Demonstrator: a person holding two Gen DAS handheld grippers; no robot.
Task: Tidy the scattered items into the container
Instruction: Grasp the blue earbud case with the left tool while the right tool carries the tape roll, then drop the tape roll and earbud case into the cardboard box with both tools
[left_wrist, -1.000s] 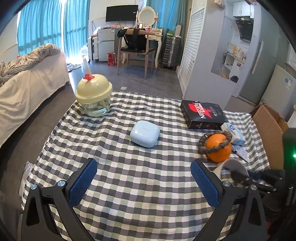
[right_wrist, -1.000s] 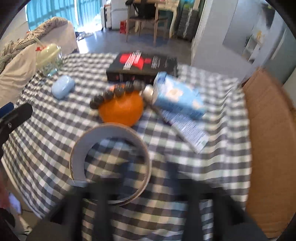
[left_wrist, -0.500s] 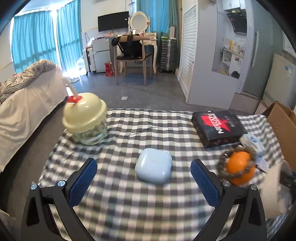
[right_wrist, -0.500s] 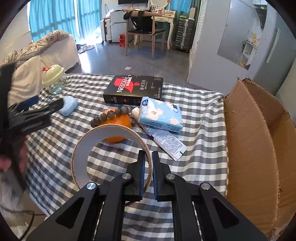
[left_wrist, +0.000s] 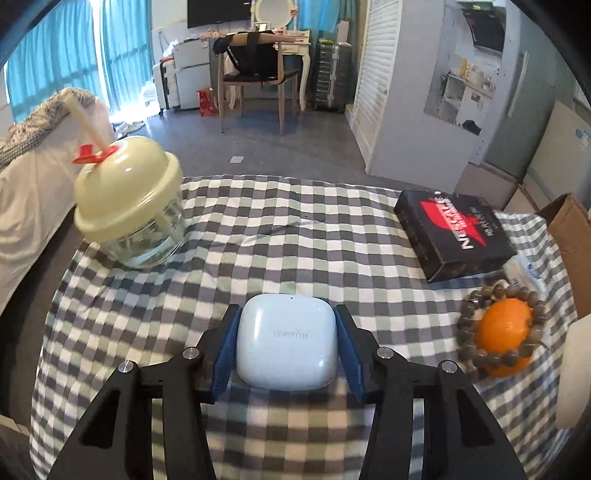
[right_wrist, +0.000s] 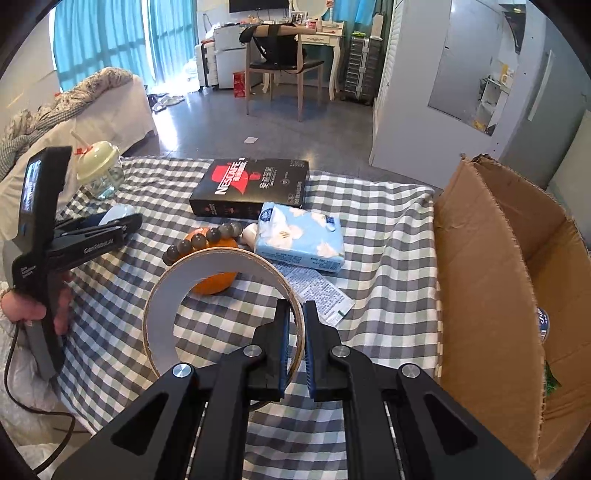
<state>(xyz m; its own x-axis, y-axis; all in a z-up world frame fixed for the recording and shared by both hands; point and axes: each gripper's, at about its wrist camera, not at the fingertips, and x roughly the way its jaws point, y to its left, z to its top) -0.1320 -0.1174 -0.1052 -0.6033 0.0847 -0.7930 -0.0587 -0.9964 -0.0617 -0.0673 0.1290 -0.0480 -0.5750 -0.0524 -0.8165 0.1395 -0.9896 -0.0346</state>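
Note:
My left gripper (left_wrist: 286, 325) is shut on a pale blue earbud case (left_wrist: 286, 349) lying on the checked cloth; the blue pads press both its sides. My right gripper (right_wrist: 294, 317) is shut on the rim of a tape roll (right_wrist: 192, 295) and holds it upright above the table. The open cardboard box (right_wrist: 495, 280) stands at the table's right edge, to the right of the right gripper. An orange (right_wrist: 214, 282) with a bead bracelet (right_wrist: 201, 242) on it sits behind the roll. The left gripper also shows in the right wrist view (right_wrist: 125, 221).
A black Nescafe box (right_wrist: 255, 184), a blue tissue pack (right_wrist: 301, 234) and a printed sachet (right_wrist: 317, 291) lie mid-table. A glass cup with a cream dome lid and straw (left_wrist: 129, 206) stands at the far left corner. A bed is left of the table.
My left gripper moved forward around the earbud case and closed on it. My right gripper, holding the tape roll, lifted it and shifted slightly towards the box.

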